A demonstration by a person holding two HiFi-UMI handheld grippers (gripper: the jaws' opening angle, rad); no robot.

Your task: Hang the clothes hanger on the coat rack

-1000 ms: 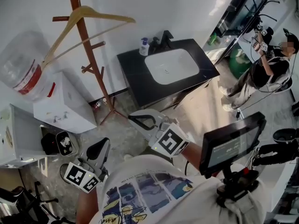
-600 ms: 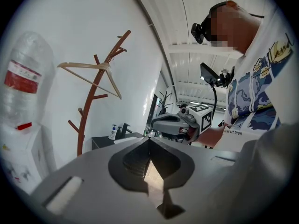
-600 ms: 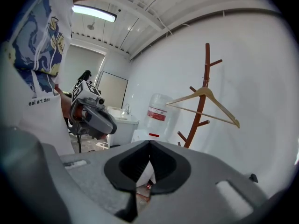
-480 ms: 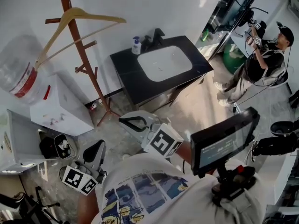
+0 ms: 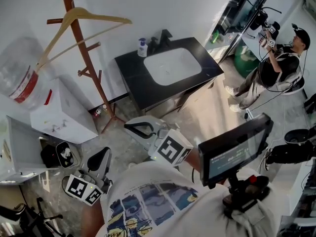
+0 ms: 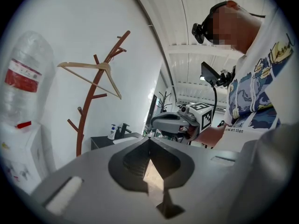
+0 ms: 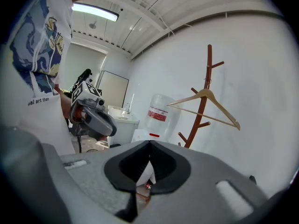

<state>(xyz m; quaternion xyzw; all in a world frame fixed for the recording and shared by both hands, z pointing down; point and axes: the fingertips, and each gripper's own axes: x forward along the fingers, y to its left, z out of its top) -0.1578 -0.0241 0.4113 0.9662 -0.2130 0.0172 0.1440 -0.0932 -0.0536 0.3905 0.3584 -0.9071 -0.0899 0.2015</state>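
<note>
A light wooden clothes hanger [image 5: 74, 26] hangs by its hook on the upper part of the brown wooden coat rack [image 5: 84, 58], which stands against the white wall. Both grippers are low and close to my body, well apart from the rack. My left gripper [image 5: 101, 158] is shut with nothing in it. My right gripper [image 5: 134, 128] is also shut and empty. In the left gripper view the jaws [image 6: 149, 141] meet, with the hanger [image 6: 91, 73] far ahead. The right gripper view shows shut jaws [image 7: 149, 143] and the hanger [image 7: 205, 104] on the rack [image 7: 202, 120].
A water dispenser [image 5: 64, 115] with a big bottle [image 5: 22, 75] stands left of the rack. A black vanity with a white sink [image 5: 173, 65] and a soap bottle [image 5: 142, 48] sits to its right. Another person [image 5: 279, 68] stands far right. A small monitor [image 5: 234, 149] is mounted before my chest.
The head view has shifted slightly, so the rack and sink sit a little further left. Both grippers keep their places and stay shut. The hanger stays on the rack.
</note>
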